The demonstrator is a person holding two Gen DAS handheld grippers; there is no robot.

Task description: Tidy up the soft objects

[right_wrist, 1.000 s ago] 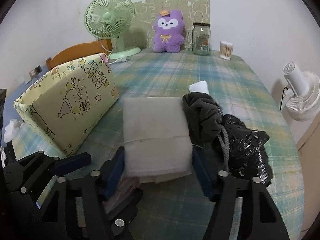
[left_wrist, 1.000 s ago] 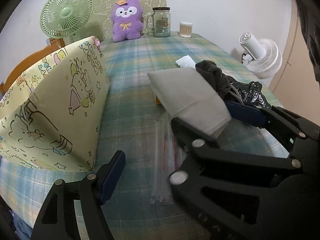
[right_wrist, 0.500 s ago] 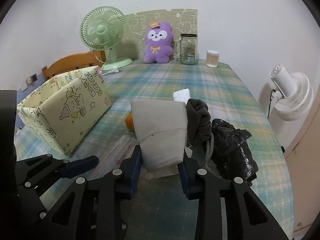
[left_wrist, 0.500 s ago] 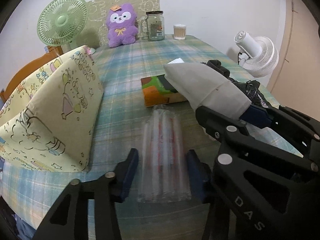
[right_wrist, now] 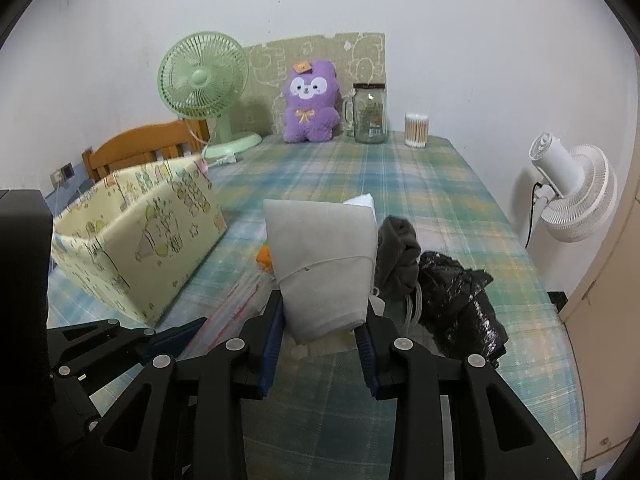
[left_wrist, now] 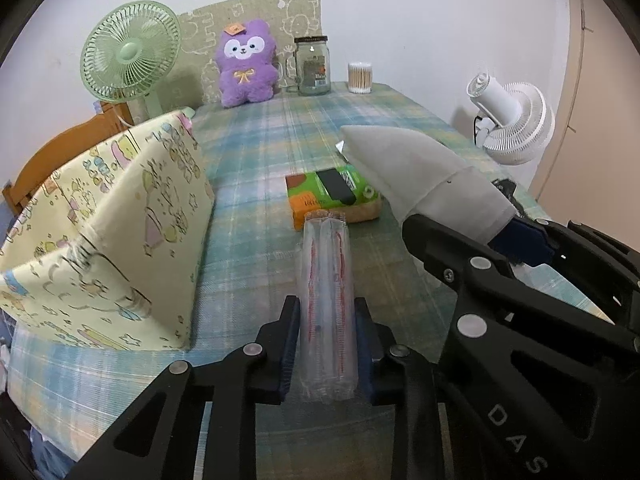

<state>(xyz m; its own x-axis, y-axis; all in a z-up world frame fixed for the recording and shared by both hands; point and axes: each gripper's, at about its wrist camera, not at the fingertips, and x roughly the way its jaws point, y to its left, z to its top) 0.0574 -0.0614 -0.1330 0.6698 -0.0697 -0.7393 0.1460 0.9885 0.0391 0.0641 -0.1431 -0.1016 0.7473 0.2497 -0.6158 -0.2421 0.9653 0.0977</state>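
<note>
At lower centre of the left wrist view, your left gripper (left_wrist: 327, 344) is clamped on the clear plastic packet (left_wrist: 327, 300); to its right, your right gripper (right_wrist: 320, 328) grips the folded grey cloth (right_wrist: 322, 258). Beyond the packet lies an orange-green pack (left_wrist: 332, 196), with the yellow fabric bin (left_wrist: 112, 236) at left and dark clothes (right_wrist: 452, 296) at right.

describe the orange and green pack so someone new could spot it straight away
Start at the plaid table and look to its middle, right of the yellow cartoon box. The pack lies flat there, just beyond the far end of the clear packet held by the left gripper. It is the only bright orange and green thing, with a black strip across its top.
</note>
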